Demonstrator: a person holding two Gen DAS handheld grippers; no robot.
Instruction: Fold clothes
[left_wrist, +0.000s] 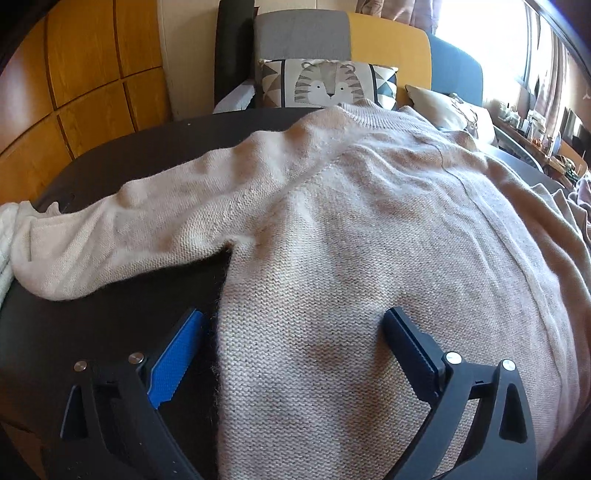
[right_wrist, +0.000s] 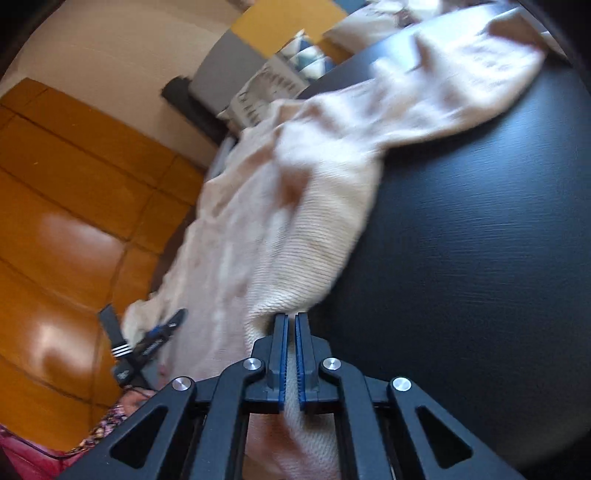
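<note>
Left gripper (left_wrist: 295, 339): jaws wide apart, straddling the sweater's (left_wrist: 351, 229) left side edge, gripping nothing. The sweater lies spread across the dark table (left_wrist: 92, 302). Right gripper (right_wrist: 291, 321): clamped on the sweater's hem.

This is a home, most likely a living room. Behind the dark round counter (left_wrist: 122, 155) stands a sofa (left_wrist: 303, 35) with grey, mustard and blue back panels. A cushion printed with a tiger's face (left_wrist: 327, 85) leans on it in the upper middle of the frame, with a plain beige cushion (left_wrist: 439, 103) to its right. Orange wooden cabinet panels (left_wrist: 85, 74) fill the upper left. At the upper right, a bright window with curtains (left_wrist: 469, 26) lights a cluttered shelf of small household things (left_wrist: 535, 125).
</note>
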